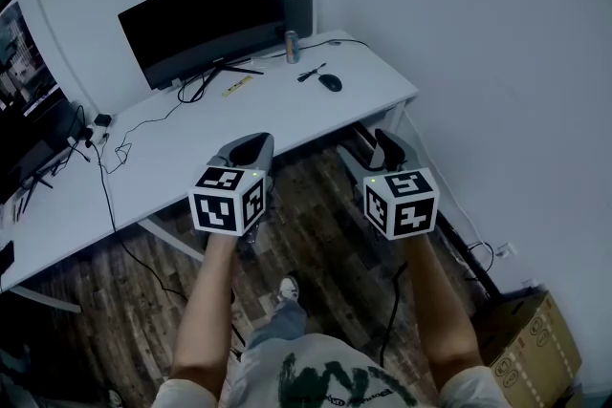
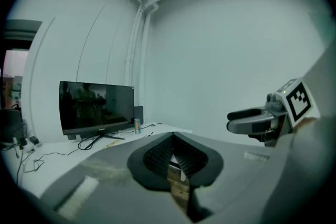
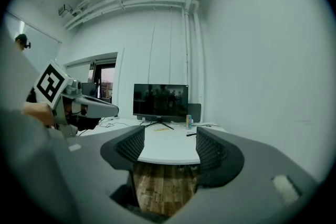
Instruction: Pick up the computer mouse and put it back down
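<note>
The black computer mouse (image 1: 330, 82) lies near the far right corner of the white desk (image 1: 287, 115), its cable running back towards the wall. Both grippers hang in the air in front of the desk's near edge, well short of the mouse. My left gripper (image 1: 254, 146) (image 2: 173, 137) has its jaws together with nothing between them. My right gripper (image 1: 373, 150) (image 3: 168, 139) is open, with only the desk edge and wooden floor showing between its fingers. Each gripper shows at the side of the other's view.
A black monitor (image 1: 206, 19) stands at the back of the desk, with a drink can (image 1: 292, 46) beside its stand and a yellow strip (image 1: 237, 86) in front. Cables trail to the left. A cardboard box (image 1: 531, 349) sits on the floor at lower right.
</note>
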`<move>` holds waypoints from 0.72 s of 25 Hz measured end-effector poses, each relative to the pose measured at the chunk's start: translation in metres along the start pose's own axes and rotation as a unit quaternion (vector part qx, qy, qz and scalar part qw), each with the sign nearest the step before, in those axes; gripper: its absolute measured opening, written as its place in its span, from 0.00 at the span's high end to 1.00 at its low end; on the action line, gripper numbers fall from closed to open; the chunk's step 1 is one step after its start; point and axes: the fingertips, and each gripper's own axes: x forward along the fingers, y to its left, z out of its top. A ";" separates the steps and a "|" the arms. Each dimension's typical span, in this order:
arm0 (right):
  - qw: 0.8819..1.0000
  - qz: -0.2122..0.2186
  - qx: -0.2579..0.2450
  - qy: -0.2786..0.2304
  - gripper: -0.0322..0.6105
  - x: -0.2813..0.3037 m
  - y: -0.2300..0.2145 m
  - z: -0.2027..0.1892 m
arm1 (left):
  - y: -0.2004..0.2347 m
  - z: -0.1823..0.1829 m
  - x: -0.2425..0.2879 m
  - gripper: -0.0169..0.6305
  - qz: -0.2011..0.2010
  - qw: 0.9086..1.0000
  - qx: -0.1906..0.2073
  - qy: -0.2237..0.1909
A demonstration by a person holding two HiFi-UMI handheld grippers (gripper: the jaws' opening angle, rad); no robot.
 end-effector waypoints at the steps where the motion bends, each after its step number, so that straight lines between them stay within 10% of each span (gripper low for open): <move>1: 1.000 0.002 0.004 -0.004 0.49 0.006 -0.002 0.002 | 0.004 0.000 0.006 0.97 -0.002 1.000 -0.003 0.000; 18: 0.999 -0.025 0.001 0.021 0.40 0.166 -0.045 0.024 | 0.117 0.017 0.145 0.97 -0.009 0.999 0.021 0.025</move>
